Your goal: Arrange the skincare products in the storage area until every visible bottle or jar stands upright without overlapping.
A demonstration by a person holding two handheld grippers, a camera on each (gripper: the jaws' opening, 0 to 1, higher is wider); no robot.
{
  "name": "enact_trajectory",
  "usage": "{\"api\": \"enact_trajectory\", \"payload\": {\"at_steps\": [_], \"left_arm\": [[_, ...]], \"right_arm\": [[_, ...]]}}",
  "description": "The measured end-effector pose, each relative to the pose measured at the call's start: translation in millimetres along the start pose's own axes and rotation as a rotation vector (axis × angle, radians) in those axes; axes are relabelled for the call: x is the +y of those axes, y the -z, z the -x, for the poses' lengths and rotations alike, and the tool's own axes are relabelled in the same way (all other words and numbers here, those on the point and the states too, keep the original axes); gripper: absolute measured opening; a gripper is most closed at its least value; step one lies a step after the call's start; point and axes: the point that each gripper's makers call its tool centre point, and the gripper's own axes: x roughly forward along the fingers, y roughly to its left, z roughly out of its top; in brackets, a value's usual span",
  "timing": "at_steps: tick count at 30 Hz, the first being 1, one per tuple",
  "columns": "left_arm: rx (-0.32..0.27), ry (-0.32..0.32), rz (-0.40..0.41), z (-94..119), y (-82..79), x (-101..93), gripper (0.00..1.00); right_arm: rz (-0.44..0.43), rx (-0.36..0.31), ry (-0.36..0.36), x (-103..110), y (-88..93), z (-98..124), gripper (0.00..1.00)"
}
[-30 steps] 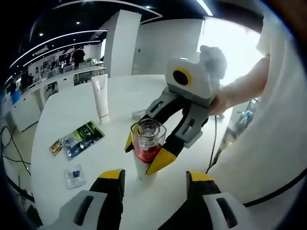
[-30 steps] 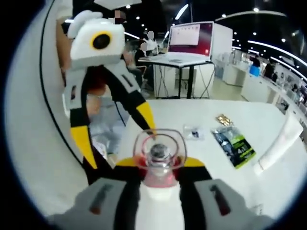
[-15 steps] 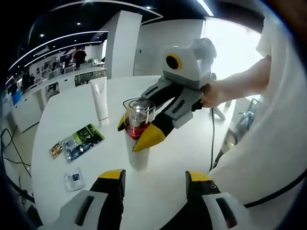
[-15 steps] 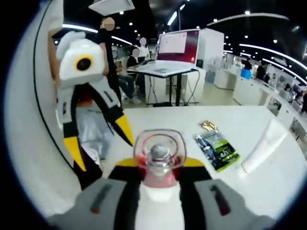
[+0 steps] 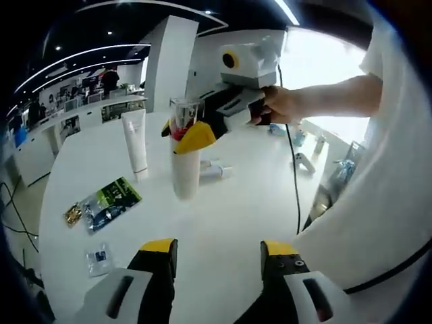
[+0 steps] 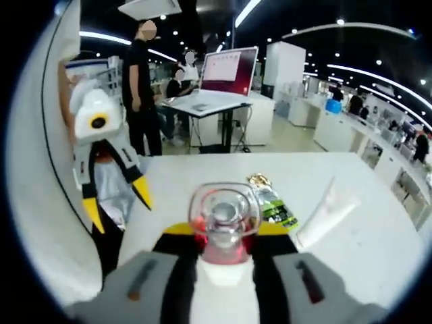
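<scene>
In the left gripper view, over the white counter (image 5: 243,202), the right hand-held gripper (image 5: 183,131) reaches in from the right, held by a person's hand (image 5: 280,106), its yellow-tipped jaws clamped on the red neck of a white pump bottle (image 5: 185,169) with a clear cap. The bottle is upright, and its base seems to hang just above the counter, though the fisheye makes that hard to judge. Just beside it, toward the far edge, a white tube (image 5: 134,143) stands on its cap. A small white item (image 5: 214,169) lies on the counter behind the bottle, too small to tell what it is. Nearer the camera lie a green-and-black sachet (image 5: 108,201), a small gold packet (image 5: 73,214) touching its end, and a small clear packet (image 5: 98,259) well apart from both. The left hand-held gripper (image 5: 217,251) rises from the bottom, jaws apart and holding nothing. In the right gripper view, the bottle's clear cap (image 6: 223,212) sits gripped between that gripper's own jaws. Beyond it the tube (image 6: 324,214) and the sachet (image 6: 273,206) are near each other, and the left hand-held gripper (image 6: 115,199) hangs at the left, jaws spread.
</scene>
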Motion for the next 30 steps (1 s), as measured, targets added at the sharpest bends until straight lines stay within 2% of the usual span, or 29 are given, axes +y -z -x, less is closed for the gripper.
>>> {"api": "enact_trajectory", "payload": {"at_steps": [7,17,30], "left_arm": [[-0.012,-0.007,0.005,-0.7,-4.6,0.7,0.51],[-0.019,-0.023,0.014,2.3,-5.9,0.3,0.51],[-0.018,-0.028,0.011,1.4,-6.2,-2.6,0.51]], "right_arm": [[0.02,0.006,0.023,-28.7,-7.1,12.6,0.31],[0.037,0.009,0.058,-59.1,-10.1,26.6,0.3],[-0.011,0.035,0.11,-107.6,6.9,35.9,0.3]]}}
